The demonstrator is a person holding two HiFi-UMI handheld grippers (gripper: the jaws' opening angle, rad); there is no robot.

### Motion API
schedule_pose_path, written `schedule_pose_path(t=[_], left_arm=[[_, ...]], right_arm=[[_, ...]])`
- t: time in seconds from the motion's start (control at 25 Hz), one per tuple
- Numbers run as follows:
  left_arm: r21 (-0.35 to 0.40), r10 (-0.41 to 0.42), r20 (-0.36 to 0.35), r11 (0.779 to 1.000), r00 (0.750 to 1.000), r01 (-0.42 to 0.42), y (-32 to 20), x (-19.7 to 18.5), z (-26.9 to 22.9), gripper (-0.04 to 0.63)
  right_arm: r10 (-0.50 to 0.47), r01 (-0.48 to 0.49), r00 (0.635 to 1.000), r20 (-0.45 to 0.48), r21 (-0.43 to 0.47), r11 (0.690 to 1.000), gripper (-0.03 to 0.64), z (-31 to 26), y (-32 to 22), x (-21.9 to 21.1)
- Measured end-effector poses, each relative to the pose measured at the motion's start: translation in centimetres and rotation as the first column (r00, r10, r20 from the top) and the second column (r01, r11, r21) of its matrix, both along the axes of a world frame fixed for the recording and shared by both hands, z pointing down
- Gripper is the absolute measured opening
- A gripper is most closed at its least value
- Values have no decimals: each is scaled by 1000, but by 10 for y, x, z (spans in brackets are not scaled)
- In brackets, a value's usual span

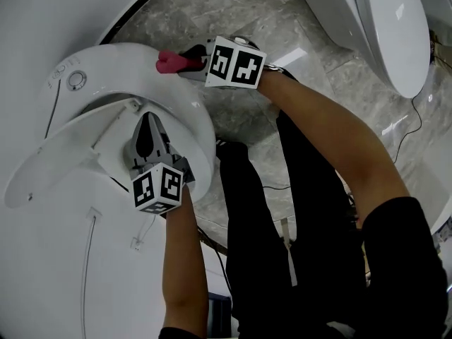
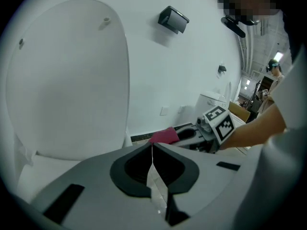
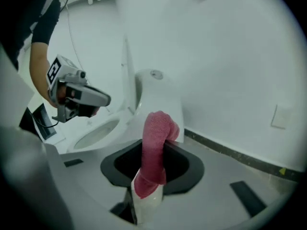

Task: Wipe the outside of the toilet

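Observation:
The white toilet [image 1: 106, 83] fills the left of the head view, its lid [image 2: 67, 80] raised. My right gripper [image 1: 185, 63] is shut on a pink cloth [image 1: 168, 63], which sits against the outer side of the toilet near its back. In the right gripper view the pink cloth [image 3: 156, 147] stands up between the jaws, with the toilet [image 3: 156, 97] just beyond. My left gripper [image 1: 146, 138] hangs over the seat by the hinge, jaws shut with nothing between them. In the left gripper view the cloth [image 2: 164, 136] and right gripper [image 2: 211, 128] show beyond the shut left gripper [image 2: 152, 146].
A second white toilet [image 1: 385, 27] stands at the upper right on the grey marble floor [image 1: 233, 20]. Thin cables [image 1: 417, 119] run across the floor on the right. The person's black-trousered legs [image 1: 254, 217] stand close beside the toilet. A dark box [image 2: 172, 19] hangs on the wall.

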State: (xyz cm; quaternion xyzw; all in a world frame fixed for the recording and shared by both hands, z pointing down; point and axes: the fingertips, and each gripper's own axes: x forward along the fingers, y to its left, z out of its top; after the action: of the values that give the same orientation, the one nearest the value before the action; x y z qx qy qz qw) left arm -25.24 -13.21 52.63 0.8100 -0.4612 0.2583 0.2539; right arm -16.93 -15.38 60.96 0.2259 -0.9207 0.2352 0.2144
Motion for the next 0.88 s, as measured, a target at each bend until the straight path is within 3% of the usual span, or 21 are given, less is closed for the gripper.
schedule_pose_path(t=[0.12, 0.28, 0.4, 0.56, 0.88], left_arm=[[26, -31, -6, 999, 1000, 31, -16, 3, -7, 18], [28, -73, -11, 997, 997, 74, -28, 0, -5, 18], [32, -91, -5, 995, 996, 91, -31, -5, -2, 18], [31, -109, -3, 994, 994, 109, -22, -15, 3, 18], [-10, -123, -23, 992, 992, 123, 1, -24, 20, 18]], right_arm=[[11, -9, 1000, -29, 72, 997, 130, -6, -53, -1], [-37, 56, 992, -117, 165, 985, 130, 6, -97, -25], [-71, 99, 986, -150, 186, 978, 130, 17, -117, -46], [-150, 188, 971, -186, 208, 960, 130, 28, -112, -67], [-179, 204, 969, -171, 145, 968, 130, 47, -69, -73]])
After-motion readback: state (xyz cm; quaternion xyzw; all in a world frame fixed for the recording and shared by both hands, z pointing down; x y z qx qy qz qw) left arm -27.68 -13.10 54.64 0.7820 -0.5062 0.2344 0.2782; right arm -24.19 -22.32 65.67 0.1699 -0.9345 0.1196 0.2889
